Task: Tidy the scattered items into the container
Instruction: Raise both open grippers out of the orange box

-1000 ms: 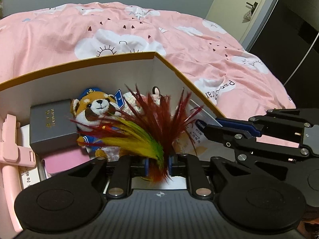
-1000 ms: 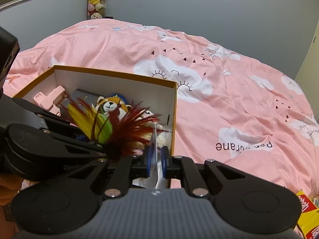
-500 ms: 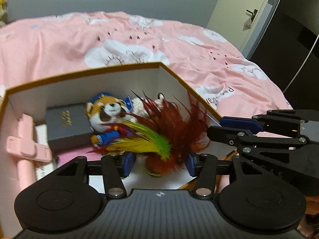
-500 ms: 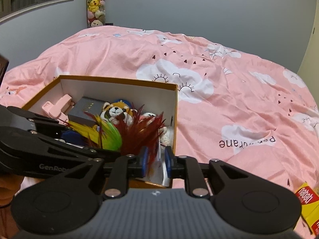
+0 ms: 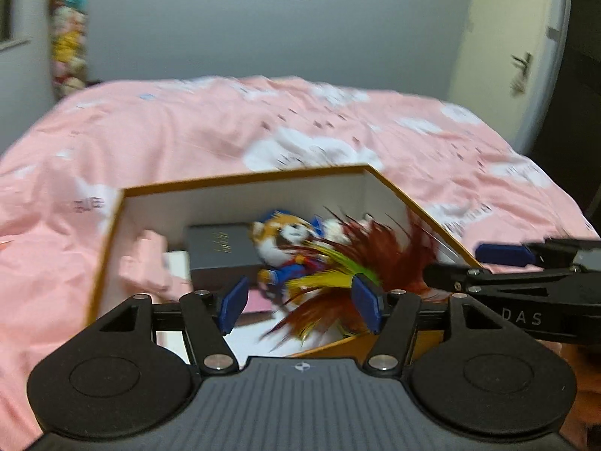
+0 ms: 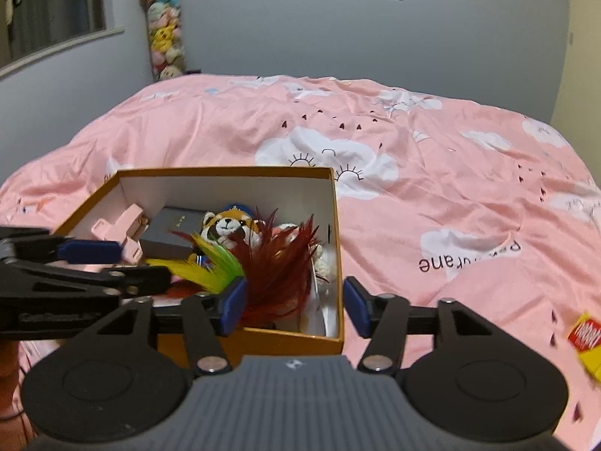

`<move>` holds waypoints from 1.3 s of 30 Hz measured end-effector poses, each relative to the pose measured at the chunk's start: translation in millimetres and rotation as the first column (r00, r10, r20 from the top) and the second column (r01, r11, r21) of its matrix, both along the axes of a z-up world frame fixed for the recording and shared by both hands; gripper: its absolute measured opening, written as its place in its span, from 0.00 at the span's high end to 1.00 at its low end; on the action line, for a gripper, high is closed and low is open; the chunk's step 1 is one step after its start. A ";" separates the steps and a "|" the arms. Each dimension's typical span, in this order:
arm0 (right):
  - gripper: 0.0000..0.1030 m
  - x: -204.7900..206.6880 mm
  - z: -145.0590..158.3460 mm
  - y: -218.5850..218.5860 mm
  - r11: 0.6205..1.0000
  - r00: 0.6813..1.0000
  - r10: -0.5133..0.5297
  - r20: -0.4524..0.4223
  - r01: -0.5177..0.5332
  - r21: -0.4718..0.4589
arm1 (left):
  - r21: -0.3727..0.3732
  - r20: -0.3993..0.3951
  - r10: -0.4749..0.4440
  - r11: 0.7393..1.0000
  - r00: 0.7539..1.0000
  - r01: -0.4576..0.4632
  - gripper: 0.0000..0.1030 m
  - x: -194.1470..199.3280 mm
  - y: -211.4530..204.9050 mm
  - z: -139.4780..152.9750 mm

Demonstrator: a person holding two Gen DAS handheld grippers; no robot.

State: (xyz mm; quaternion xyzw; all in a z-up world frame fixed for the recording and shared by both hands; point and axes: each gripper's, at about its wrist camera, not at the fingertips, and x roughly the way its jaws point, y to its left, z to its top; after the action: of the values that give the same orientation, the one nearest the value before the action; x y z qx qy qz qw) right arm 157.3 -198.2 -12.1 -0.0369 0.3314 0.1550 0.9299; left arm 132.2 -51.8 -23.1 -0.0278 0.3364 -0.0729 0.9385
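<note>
Hovering with both sets of jaws apart over a box that holds its load.

On the left, the left gripper (image 5: 300,306) has its jaws spread and empty just above the near edge of the orange box (image 6: 263,342) on the pink bed (image 6: 432,195); inside lie a pink piece (image 6: 124,229), a grey case (image 6: 169,231), a red panda plush (image 6: 229,225) and the feather toy (image 6: 278,267), loose and touching no pad. Further right, the right gripper (image 6: 293,306) is likewise open, holding nothing. The drop-off looks finished; the next move probably calls for reaching right to the yellow packet (image 6: 588,342) lying on the bedding. That packet is cut off by the frame edge, its label unreadable, and the left view is motion-blurred.
</note>
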 end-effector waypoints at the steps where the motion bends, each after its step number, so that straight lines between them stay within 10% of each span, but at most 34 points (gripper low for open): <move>1: 0.33 -1.0 -1.6 0.3 1.000 1.000 -0.011 -0.003 0.011 0.009 | 0.001 0.007 0.012 1.000 1.000 -0.012 0.28 -4.1 2.2 0.8; 24: 0.22 -72.6 28.8 19.1 0.999 0.994 -0.034 0.105 0.031 0.030 | -0.008 0.132 0.117 0.993 0.984 -0.117 0.25 -91.9 49.5 54.8; 39: 0.13 -116.6 34.3 36.6 0.998 0.990 0.063 0.128 -0.063 -0.001 | -0.039 -0.011 0.085 0.996 0.996 -0.086 0.25 -123.4 70.5 40.4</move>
State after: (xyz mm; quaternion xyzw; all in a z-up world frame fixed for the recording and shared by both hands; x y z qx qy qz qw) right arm 40.6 -161.5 22.2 -0.0559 0.2695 0.1820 0.9440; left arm 8.8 18.8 17.3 -0.0611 0.3379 -0.0391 0.9384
